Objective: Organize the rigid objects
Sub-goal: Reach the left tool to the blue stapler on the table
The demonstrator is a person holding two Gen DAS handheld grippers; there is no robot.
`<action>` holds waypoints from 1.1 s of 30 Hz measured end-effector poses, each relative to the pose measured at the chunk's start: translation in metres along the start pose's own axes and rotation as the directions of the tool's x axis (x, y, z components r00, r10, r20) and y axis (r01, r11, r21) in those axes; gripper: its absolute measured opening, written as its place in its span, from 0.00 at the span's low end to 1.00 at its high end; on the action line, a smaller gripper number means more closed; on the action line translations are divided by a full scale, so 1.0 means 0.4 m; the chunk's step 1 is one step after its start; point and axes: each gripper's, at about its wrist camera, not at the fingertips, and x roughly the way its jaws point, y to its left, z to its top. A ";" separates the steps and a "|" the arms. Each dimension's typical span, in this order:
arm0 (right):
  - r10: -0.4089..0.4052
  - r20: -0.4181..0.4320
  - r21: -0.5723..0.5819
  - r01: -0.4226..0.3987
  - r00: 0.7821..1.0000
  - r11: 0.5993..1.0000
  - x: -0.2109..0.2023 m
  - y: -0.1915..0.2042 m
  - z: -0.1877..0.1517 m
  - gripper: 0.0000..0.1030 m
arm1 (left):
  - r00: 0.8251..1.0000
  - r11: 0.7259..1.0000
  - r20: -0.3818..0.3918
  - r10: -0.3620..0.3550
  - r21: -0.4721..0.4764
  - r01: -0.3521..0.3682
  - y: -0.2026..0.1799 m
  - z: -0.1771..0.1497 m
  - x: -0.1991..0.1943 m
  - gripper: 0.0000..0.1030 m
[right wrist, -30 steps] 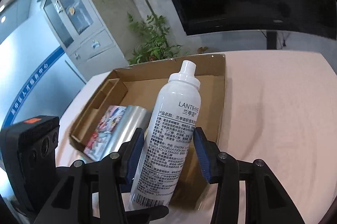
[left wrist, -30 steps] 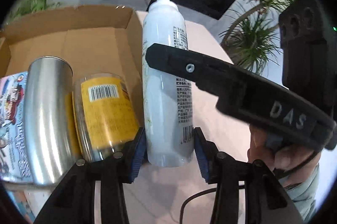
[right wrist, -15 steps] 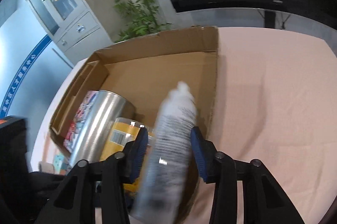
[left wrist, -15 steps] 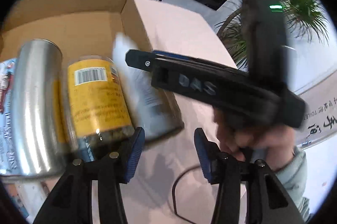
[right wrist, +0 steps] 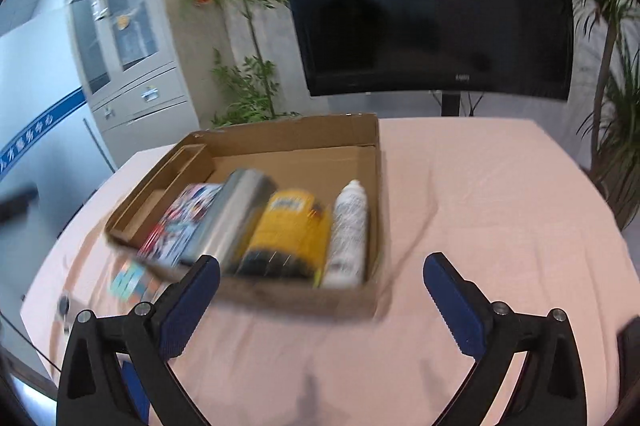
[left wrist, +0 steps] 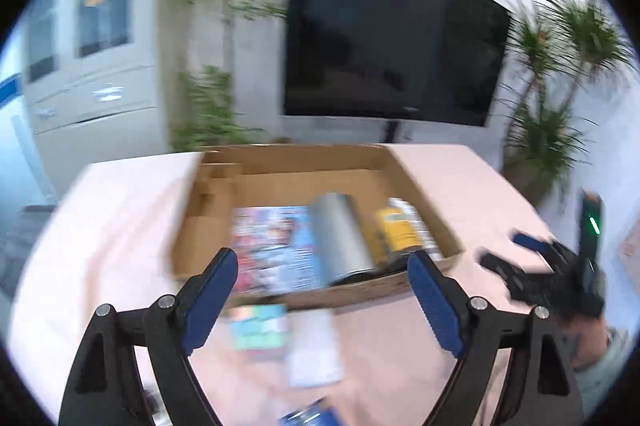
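Nearest the cameras, both tools stood empty: the left gripper (left wrist: 322, 266) and the right gripper (right wrist: 320, 276) had their jaws spread wide, having just been opening, with nothing between the blue pads of either. On the pink tablecloth (right wrist: 480, 226) just in front of the cardboard box (right wrist: 372, 302), a few things lay unpacked: a small teal packet (left wrist: 260, 326), a pale blurred item (left wrist: 314, 354) beside it, and something blue (left wrist: 310, 418) at the very near edge; blur hid what they were. Inside the box, a row lay along its near wall, side by side: a colourful printed pack (right wrist: 180, 222) at the left, then the steel cylinder (right wrist: 236, 218), the yellow-labelled jar (right wrist: 286, 234), and the white spray bottle (right wrist: 348, 234) lying against the right wall. The far half of the box floor was bare. The job looked well along but unfinished, since the loose items in front of the box probably remained to be packed.
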 end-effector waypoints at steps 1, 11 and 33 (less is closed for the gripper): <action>0.002 0.005 -0.022 -0.002 1.000 1.000 -0.023 0.030 -0.032 0.84 | 0.999 0.999 0.006 0.037 -0.008 -0.037 0.025 -0.006 -0.041 0.84; 0.244 -0.107 -0.155 -0.258 0.964 0.954 -0.114 0.338 -0.327 1.00 | 0.959 0.979 -0.239 -0.151 -0.171 0.112 0.148 -0.272 -0.011 0.84; 0.333 -0.207 0.105 -0.318 0.920 0.942 -0.010 0.394 -0.489 0.16 | 0.689 0.808 -0.431 -0.582 -0.402 0.431 -0.005 -0.478 0.254 0.77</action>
